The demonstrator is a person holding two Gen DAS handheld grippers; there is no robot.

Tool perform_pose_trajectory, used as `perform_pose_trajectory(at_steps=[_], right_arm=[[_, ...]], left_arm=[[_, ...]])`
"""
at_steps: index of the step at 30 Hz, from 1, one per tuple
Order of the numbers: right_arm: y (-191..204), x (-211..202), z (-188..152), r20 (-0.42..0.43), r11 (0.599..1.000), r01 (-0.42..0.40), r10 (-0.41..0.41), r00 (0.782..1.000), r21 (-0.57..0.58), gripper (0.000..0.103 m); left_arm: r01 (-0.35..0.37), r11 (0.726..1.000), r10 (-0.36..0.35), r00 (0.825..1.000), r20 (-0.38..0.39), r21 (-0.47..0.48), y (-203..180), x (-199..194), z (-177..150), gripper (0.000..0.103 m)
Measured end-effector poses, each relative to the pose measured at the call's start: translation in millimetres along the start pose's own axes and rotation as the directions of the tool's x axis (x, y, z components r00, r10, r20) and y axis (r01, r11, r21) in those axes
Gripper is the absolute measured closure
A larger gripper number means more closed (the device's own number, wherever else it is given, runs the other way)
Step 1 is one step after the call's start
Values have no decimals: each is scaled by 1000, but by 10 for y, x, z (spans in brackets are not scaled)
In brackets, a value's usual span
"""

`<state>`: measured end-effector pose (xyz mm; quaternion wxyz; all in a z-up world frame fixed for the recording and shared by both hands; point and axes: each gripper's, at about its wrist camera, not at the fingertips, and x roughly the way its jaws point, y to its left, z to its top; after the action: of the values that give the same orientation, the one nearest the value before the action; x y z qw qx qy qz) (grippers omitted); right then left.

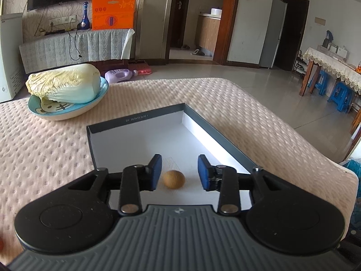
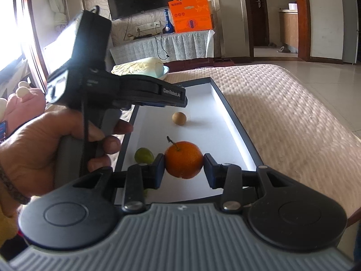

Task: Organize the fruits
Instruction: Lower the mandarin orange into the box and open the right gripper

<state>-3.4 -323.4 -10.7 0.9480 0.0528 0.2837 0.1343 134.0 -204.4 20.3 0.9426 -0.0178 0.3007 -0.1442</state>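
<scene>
Three fruits in the tray: a small brown fruit, an orange and a green fruit.
Tray: shallow box tray, dark rim and white floor, lying on a quilted bed.
Left gripper: released; its jaws stand apart with the small brown fruit between them, pads clear of it on both sides, the fruit resting on the tray floor.
Right gripper: grasping the orange, both pads against its sides, at the near end of the tray; whether the orange is touching the floor I cannot tell.
Step in hand, as I judge it: setting the orange down beside the others.
Doing it well: lower until the orange sits on the floor, then part the jaws evenly so it does not roll.
In the way: the green fruit lies just beside the right gripper's left finger; opening could nudge it.
Also close: the person's left hand and its gripper hang over the tray's left rim.
Around: a cabbage on a bowl, well apart from the tray.
</scene>
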Motion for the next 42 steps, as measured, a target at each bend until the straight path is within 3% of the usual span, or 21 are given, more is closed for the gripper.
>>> perform_pose_trajectory(at_steps=[17,31,42], right_arm=[[-14,253,-10,-25,998,64,-64,998,14,62],[47,551,76,-39,994,109,-108,993,29,61],[164,562,125,9,989,144,-144,990,45,54]], left_arm=[[-19,1000,18,999,39,7,111,-381,-39,59],[-67,998,66,997,45,23,452,-863,-217,55],[-87,996,86,996,32,10,634,-1168,-388,54]])
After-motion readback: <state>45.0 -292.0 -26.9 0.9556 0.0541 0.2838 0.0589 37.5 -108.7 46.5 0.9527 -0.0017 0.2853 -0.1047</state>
